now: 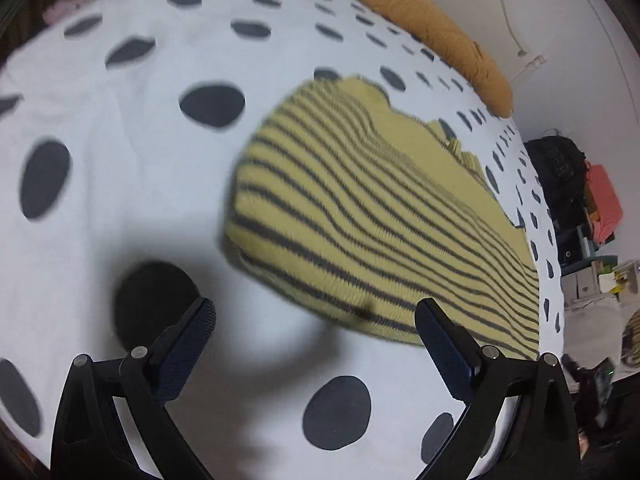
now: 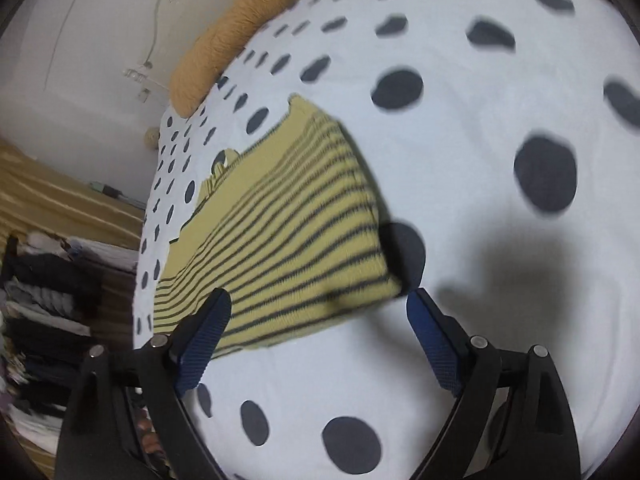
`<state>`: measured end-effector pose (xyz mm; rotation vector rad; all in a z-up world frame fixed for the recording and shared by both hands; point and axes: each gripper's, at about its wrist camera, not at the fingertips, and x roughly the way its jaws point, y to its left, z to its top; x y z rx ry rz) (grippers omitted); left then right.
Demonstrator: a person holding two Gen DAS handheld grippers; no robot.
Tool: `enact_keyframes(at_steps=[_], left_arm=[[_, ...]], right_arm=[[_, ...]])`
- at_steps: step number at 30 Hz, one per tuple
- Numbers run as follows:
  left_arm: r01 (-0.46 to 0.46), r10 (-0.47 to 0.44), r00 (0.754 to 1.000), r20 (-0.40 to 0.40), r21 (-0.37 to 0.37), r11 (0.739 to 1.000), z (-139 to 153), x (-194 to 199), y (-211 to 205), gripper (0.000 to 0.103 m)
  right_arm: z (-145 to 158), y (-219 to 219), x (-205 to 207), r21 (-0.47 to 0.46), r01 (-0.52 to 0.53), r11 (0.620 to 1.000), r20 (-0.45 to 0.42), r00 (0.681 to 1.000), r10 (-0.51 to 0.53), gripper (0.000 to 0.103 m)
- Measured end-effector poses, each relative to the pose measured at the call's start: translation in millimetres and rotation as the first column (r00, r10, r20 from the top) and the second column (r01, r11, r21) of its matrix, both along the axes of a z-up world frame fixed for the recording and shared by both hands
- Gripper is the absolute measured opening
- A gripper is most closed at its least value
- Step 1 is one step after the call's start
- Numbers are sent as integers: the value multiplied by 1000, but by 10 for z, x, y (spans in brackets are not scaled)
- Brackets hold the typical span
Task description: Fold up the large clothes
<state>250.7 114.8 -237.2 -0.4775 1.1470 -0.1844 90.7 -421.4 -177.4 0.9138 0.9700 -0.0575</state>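
Two hand-held grippers are hovering over the bed (image 1: 120, 184), jaws spread apart, gripping nothing: left hand-held gripper (image 1: 314, 322), right hand-held gripper (image 2: 320, 308). Folded yellow striped sweater (image 1: 360, 208) is lying on the polka-dot bedsheet (image 2: 460, 160), just ahead of both. Orange pillow (image 1: 436, 36) is sitting at the far edge by the wall.

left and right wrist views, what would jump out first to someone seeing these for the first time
The yellow striped sweater stands out first, lying partly folded in the middle of the white bedsheet with big dark dots. At the bottom of each view, the open left gripper and open right gripper hover just short of its near edge, holding nothing. An orange-brown pillow lies at the far edge of the bed by the white wall.
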Motion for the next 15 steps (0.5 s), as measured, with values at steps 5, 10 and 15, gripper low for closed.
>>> enact_keyframes(at_steps=[5, 10, 15], left_arm=[[-53, 51, 998, -41, -51, 997, -338, 244, -65, 100], [-84, 85, 996, 14, -66, 994, -347, 568, -33, 100], [-123, 123, 992, 4, -8, 992, -397, 814, -74, 77]], right_arm=[[-509, 127, 154, 142, 56, 988, -46, 998, -50, 89], [-692, 117, 439, 222, 106, 969, 22, 993, -114, 87], [-763, 94, 699, 203, 73, 976, 60, 994, -86, 39]])
